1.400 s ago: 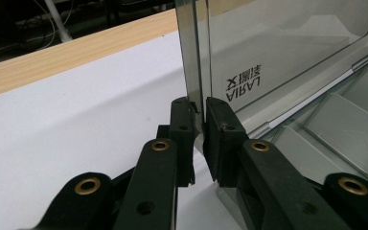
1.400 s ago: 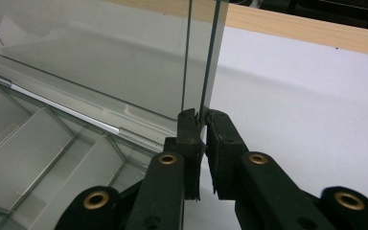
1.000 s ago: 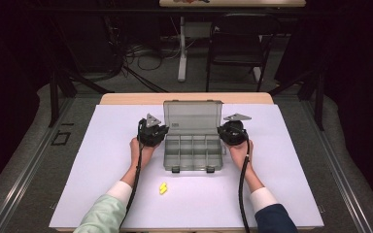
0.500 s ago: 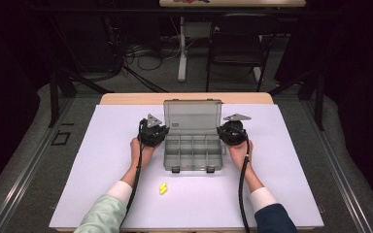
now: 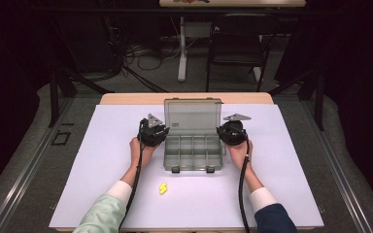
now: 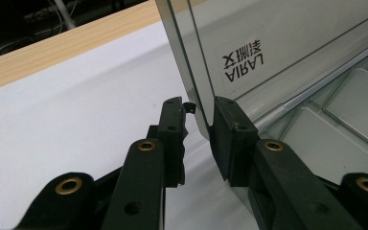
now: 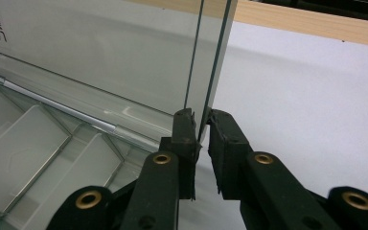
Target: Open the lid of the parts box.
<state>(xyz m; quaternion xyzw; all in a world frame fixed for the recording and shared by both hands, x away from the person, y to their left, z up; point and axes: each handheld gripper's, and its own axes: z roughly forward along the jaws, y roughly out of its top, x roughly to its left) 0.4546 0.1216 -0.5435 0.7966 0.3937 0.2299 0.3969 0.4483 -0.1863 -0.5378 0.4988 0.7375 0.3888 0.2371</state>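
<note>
A clear plastic compartment box (image 5: 193, 151) sits mid-table with its lid (image 5: 193, 115) standing upright. My left gripper (image 5: 164, 131) is at the lid's left edge. In the left gripper view that edge (image 6: 199, 72) runs between the jaws of my left gripper (image 6: 199, 108). These jaws have just been opening: one pad touches the lid and the other stands a little off it. My right gripper (image 5: 221, 131) is at the lid's right edge. In the right gripper view my right gripper (image 7: 201, 117) has its pads closed on that edge (image 7: 211, 57).
A small yellow piece (image 5: 163, 188) lies on the white mat (image 5: 102, 160) in front of the box, between the person's forearms. The wooden table edge (image 5: 136, 98) runs along the back. A chair (image 5: 235, 48) and cables stand beyond it.
</note>
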